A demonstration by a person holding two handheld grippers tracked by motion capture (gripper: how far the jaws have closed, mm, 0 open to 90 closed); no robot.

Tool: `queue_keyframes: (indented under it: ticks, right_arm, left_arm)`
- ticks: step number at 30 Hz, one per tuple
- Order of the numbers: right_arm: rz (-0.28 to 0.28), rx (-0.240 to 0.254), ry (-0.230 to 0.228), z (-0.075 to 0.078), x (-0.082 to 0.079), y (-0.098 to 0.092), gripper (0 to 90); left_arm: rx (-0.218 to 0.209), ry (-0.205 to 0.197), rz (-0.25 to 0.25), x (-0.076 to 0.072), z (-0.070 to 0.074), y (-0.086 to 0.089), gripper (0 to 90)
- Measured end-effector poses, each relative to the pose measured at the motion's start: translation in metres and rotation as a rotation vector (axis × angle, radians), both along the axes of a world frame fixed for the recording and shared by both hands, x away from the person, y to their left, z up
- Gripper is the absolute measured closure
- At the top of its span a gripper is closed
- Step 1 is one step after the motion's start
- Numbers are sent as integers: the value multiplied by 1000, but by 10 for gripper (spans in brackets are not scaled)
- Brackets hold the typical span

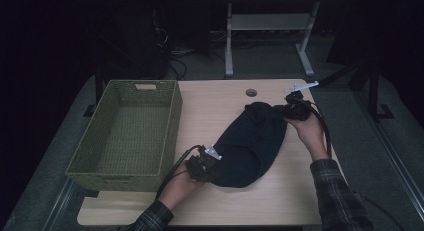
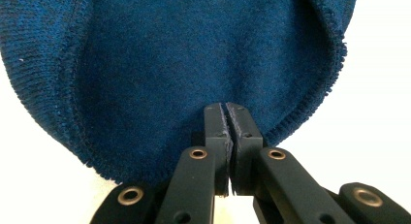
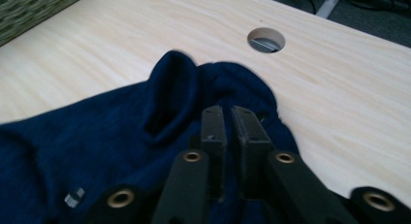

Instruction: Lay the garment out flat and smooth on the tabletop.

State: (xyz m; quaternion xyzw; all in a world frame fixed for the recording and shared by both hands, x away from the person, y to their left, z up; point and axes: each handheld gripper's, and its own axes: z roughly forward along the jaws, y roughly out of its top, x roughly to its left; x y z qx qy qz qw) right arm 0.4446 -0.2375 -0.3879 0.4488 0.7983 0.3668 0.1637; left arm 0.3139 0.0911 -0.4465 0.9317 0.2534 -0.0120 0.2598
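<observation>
Dark blue knit garment (image 1: pixel 252 143) lies mid-worktop (image 1: pixel 210 103), toward the right edge. Left gripper (image 1: pixel 212 167) fingers (image 2: pixel 216 132) pinch its near hem; right gripper (image 1: pixel 280 111) fingers (image 3: pixel 213 129) are clamped on its far end. Green basket (image 1: pixel 127 136) sits left.

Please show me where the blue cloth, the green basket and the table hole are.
cloth (image 1: pixel 252 141): high view, middle of the fabric.
basket (image 1: pixel 172 123): high view, right wall.
hole (image 3: pixel 266 40): right gripper view, its opening.
</observation>
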Motion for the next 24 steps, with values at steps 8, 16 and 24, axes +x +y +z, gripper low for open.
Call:
queue_keyframes:
  ticks: [8, 16, 24]
  right_arm:
    - [58, -19, -14, -5, -39, -1, 899]
    - [133, -44, -23, -17, -79, 10, 900]
    - [158, -18, 5, -41, -108, 17, 900]
  left_arm:
    - [-14, 2, 11, 0, -1, 0, 878]
    - [-10, 4, 6, 0, -1, 0, 878]
    - [-15, 12, 12, 0, -1, 0, 879]
